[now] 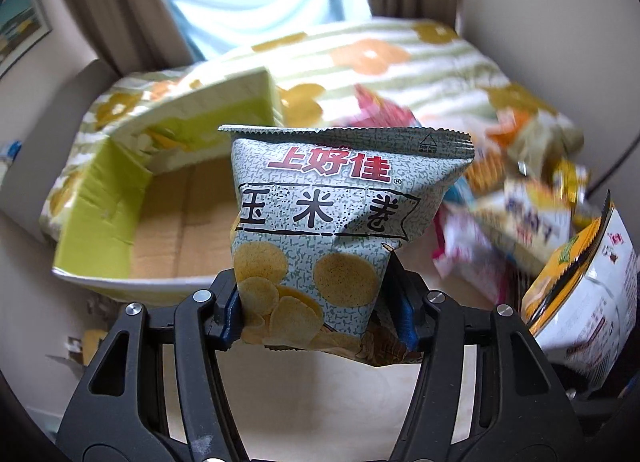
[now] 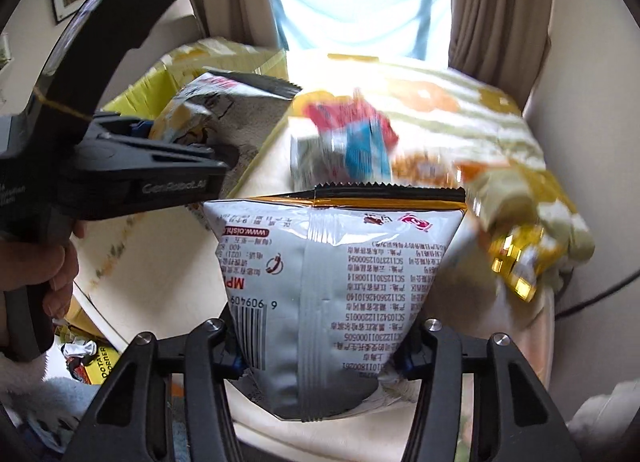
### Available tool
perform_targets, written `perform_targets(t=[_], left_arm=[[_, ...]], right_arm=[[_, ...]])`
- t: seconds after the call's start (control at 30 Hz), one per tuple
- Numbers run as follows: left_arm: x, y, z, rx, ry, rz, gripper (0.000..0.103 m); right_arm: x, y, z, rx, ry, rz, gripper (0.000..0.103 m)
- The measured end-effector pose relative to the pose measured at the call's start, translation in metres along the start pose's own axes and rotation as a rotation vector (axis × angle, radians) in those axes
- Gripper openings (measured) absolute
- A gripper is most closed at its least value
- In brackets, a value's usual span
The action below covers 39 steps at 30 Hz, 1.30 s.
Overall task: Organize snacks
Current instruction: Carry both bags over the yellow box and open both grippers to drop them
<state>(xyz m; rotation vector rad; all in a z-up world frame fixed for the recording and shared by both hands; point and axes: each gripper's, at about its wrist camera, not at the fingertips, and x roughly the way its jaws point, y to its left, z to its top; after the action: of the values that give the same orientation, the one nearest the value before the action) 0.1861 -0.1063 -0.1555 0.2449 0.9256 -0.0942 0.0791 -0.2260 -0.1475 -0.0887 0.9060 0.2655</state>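
Observation:
My left gripper (image 1: 316, 322) is shut on a grey-green speckled chip bag (image 1: 340, 214) with red lettering and pictured corn crisps, held upright in the air. Behind it to the left stands an open cardboard box (image 1: 100, 214) with green flaps and a bare brown floor. My right gripper (image 2: 320, 358) is shut on a silver chip bag (image 2: 340, 282), back side with barcode and print facing me. The silver bag (image 1: 588, 302) also shows at the left wrist view's right edge. In the right wrist view the left gripper (image 2: 152, 166) with the speckled bag (image 2: 224, 110) appears at left, held by a hand (image 2: 56, 266).
A blurred pile of snack packets (image 1: 516, 198) lies on a floral-striped blanket (image 1: 400, 58) covering the bed; the pile of snack packets (image 2: 400, 146) also fills the right wrist view's centre. Curtains and a window stand behind. Clutter lies on the floor (image 2: 88, 358) at lower left.

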Motion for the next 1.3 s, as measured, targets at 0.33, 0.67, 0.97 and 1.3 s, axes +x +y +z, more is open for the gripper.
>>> perform_targets(t=[0.33,0.67,0.97,1.3], left_arm=[[-0.038,0.098,0.051,-0.121,-0.11,0.072,0.055],[-0.014,0.214,0.073,-0.198,-0.084,0.072,0.055],[0.072,0.278,0.069,-0.18,0.085,0.01,0.055],[0.138,0.275,0.067,-0.091,0.214,-0.079,0.067]], right_arm=[[-0.007,0.032,0.108,-0.081,-0.124,0.012,0.05],[0.047,0.102,0.203,-0.11,-0.077,0.083,0.05],[0.12,0.155,0.246,-0.018,0.055,0.108,0.05],[0.172,0.156,0.246,0.092,0.17,0.1,0.05]])
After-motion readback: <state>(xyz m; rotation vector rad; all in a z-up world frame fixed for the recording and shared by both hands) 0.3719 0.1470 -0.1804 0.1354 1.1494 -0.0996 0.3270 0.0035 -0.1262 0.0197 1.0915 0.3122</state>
